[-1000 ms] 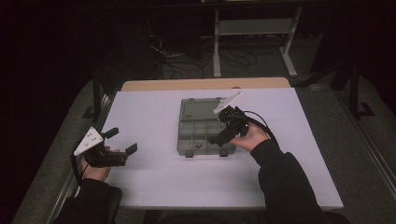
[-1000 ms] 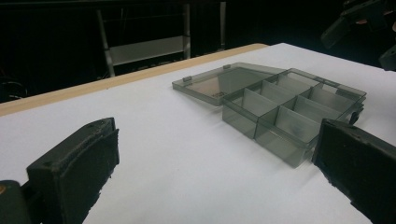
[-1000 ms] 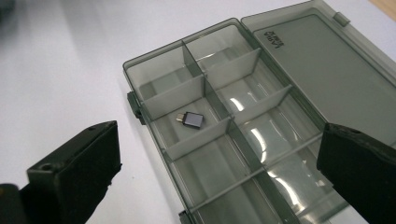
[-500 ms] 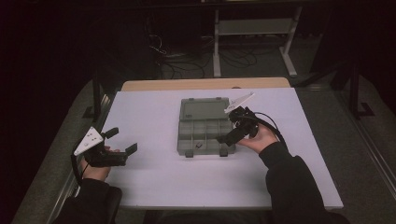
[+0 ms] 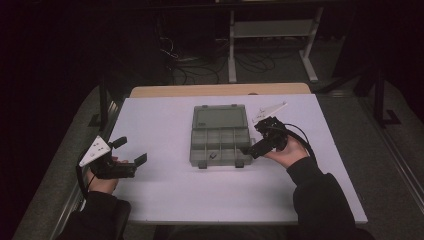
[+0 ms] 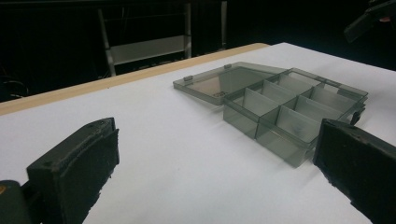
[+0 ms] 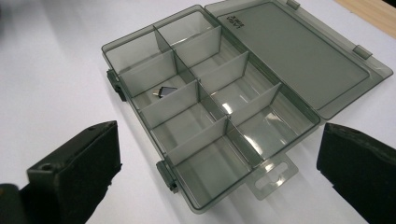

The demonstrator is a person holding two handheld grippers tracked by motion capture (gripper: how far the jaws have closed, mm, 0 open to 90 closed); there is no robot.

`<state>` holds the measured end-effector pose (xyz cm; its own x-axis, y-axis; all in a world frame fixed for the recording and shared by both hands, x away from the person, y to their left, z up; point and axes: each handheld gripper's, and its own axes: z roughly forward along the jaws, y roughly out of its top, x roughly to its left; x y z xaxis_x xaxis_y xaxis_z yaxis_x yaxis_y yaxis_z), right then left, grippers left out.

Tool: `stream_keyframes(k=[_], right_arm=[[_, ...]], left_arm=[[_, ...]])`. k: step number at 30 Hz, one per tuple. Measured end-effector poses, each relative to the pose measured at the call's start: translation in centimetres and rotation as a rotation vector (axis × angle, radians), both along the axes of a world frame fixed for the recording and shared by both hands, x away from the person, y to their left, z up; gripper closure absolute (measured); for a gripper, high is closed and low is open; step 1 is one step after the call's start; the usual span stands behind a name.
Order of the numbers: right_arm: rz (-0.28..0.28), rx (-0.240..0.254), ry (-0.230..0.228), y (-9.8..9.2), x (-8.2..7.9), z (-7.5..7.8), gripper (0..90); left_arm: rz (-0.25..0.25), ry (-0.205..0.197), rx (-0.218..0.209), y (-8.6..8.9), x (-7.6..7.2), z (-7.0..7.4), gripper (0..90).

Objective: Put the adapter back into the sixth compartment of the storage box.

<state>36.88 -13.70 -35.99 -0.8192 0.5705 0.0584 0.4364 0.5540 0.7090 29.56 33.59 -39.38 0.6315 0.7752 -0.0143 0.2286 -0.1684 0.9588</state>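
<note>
The organiser box point(image 5: 220, 145) lies in the middle of the white counter point(image 5: 175, 200), with its lid point(image 5: 219, 118) folded flat open on the far side and its divided tray towards me. I read its long axis as running left to right across the counter, with the hinge line along that axis. My right tongs point(image 5: 248, 150) sit just beside the tray's right end, near its front corner, so that hand is clearly the nearer one. My left tongs point(image 5: 131, 151) rest well apart from the box, near the counter's left edge, pointing roughly towards it.

In the right gripper view the box point(image 7: 219, 100) is smoky, see-through grey plastic. Its tray is split into two rows of compartments, and it has dark latches on the front wall and a hang tab point(image 7: 273, 176) at the near end. One small dark part point(image 7: 163, 91) lies in a compartment of the front row, second from the far end as that view shows it. The other compartments look empty to me.

Both pairs of tongs stand wide with nothing between the jaws. From the right tongs the box lies straight ahead and slightly below, tray end first. From the left tongs point(image 6: 215, 186) the box point(image 6: 292, 112) lies ahead and to the right.
</note>
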Motion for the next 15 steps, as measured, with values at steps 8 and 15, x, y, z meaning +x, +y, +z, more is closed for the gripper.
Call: stream_keyframes(k=[8, 15], right_arm=[[-0.005, 0.005, -0.001, -0.6, -0.8, -0.3, 0.0], [0.005, 0.012, -0.001, -0.6, -1.6, -0.6, 0.0]], left_arm=[[0.0, 0.0, 0.0, 0.0, 0.0, 0.0, 0.0], [-0.003, -0.002, -0.002, 0.0, 0.0, 0.0, 0.0]])
